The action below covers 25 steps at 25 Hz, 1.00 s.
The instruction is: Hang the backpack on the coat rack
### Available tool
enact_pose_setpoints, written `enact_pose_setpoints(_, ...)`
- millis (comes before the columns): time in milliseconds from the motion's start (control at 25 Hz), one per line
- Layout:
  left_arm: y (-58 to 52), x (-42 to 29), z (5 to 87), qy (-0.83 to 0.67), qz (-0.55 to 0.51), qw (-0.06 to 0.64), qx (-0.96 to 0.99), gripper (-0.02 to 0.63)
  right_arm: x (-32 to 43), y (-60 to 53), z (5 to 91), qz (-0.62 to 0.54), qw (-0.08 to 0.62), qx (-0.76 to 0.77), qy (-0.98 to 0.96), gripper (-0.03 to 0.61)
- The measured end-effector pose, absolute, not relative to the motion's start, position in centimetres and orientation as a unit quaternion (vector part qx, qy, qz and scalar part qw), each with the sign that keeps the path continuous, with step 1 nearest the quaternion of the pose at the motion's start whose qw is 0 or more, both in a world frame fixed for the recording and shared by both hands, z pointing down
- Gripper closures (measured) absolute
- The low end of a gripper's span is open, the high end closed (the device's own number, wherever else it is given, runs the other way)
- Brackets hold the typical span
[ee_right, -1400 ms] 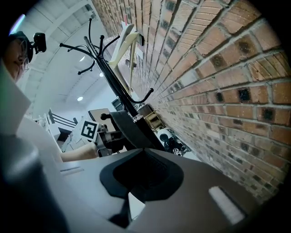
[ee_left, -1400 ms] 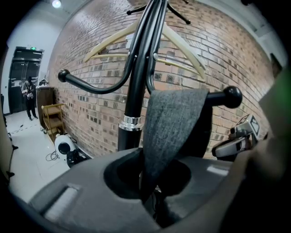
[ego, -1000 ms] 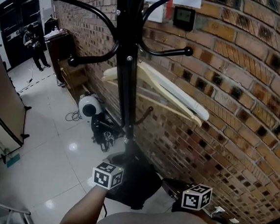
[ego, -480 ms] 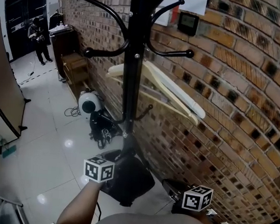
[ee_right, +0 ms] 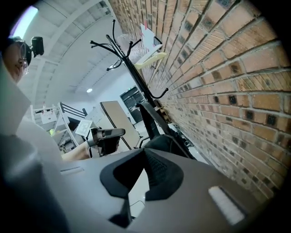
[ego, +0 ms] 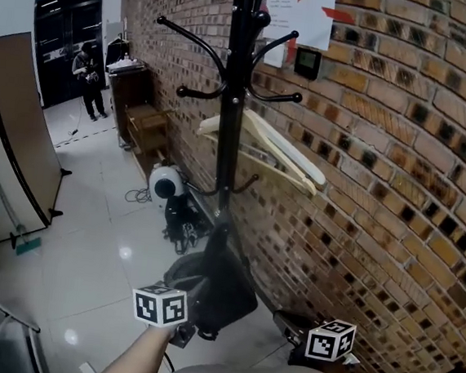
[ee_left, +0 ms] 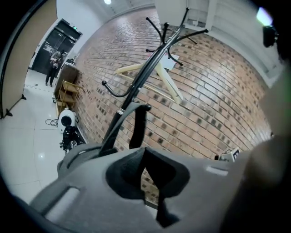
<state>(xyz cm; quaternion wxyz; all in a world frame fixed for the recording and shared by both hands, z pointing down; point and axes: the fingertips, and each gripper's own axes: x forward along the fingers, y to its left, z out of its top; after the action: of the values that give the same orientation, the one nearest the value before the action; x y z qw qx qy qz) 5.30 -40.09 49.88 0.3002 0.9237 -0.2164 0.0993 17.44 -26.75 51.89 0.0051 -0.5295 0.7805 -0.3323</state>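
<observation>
A black backpack hangs low against the black coat rack, just above the rack's base. Its strap is looped over a low hook. My left gripper is short of the backpack on the near left, shut with nothing between its pads. Held by a hand, that left gripper is also in the right gripper view. My right gripper is near the brick wall, to the right of the backpack, and is shut and empty. Neither gripper touches the backpack.
Pale wooden hangers hang on the rack by the brick wall. A white round appliance and black cables lie on the floor behind the rack. A brown partition stands left. A person stands by the far door.
Both grippers have drawn back from the rack, which now looks farther off. The left marker cube has shifted left and down in the head view. The backpack stays hanging.
</observation>
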Motion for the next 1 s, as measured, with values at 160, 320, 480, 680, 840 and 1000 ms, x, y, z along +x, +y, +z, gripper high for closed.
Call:
enact_pose_setpoints(160,-31.8,4.9,48.7,-0.192,0.102,0.284,0.934,0.612,15.8,-21.7,51.6,-0.329,0.011,-0.516,0.791,0.58)
enact_pose_setpoints(320,-23.0,4.6,49.6,-0.177,0.108,0.28,0.937,0.612,14.2,-16.1,51.9,-0.327,0.006,-0.498,0.803,0.58)
enact_pose_setpoints(480,-16.2,3.2,51.4,-0.2,0.124,0.295,0.926,0.612,12.5,-10.3,52.6,-0.325,0.001,-0.481,0.814,0.58)
enact_pose_setpoints(680,-9.9,2.0,52.3,-0.227,0.12,0.304,0.917,0.612,11.3,-4.3,52.3,-0.329,0.005,-0.465,0.822,0.58)
enact_pose_setpoints(840,-5.0,3.1,52.5,-0.212,0.12,0.286,0.927,0.612,10.7,-0.8,52.4,-0.333,0.009,-0.457,0.825,0.58)
enact_pose_setpoints(1000,-2.5,2.7,52.0,-0.205,0.143,0.246,0.937,0.612,10.6,0.8,51.6,-0.321,0.016,-0.457,0.829,0.58)
